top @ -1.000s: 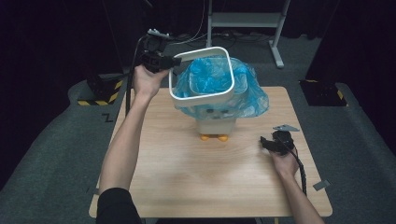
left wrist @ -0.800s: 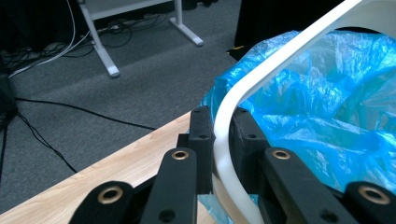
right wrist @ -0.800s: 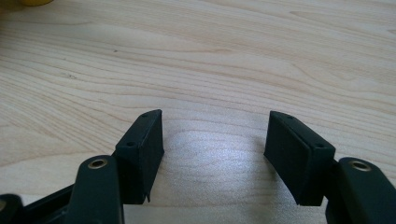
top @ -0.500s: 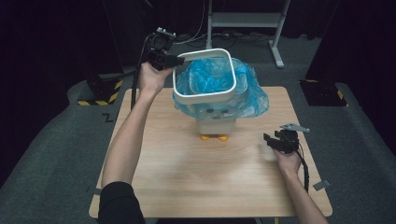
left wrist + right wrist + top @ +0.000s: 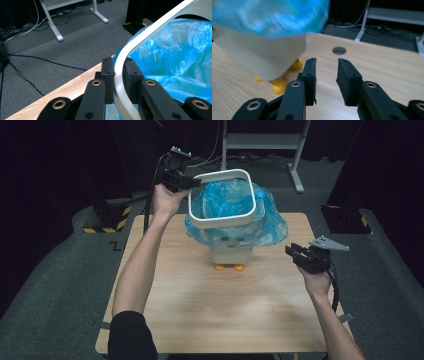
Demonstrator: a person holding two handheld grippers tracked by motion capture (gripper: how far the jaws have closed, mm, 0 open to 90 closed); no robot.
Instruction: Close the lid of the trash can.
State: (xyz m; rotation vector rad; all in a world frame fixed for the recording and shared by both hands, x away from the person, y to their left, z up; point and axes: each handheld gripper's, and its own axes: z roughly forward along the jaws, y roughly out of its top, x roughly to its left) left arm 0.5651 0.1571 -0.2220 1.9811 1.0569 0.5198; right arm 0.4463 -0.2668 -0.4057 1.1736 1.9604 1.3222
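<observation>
**Left gripper clamps bin ring, right gripper empty**

At the far middle of the light wooden table (image 5: 175,310) stands a small cream plastic bin with yellow ball feet (image 5: 231,254), lined with a crinkled blue plastic bag (image 5: 235,222) that spills out over its sides. White rounded-square plastic ring (image 5: 222,222) sits above the bin mouth, tilted, with the bag pulled up through it. Left gripper (image 5: 192,182) is clamped on the ring's far-left corner; the left gripper view has the white rim (image 5: 120,82) pinched between both black jaws. Right gripper (image 5: 295,252) hangs over the table's right side, near the bin but apart from it. Its jaws have just been closing, now part-open with nothing between them, bare tabletop (image 5: 372,65) showing through the gap. Bin and bag are blurred at upper left of the right gripper view.
</observation>
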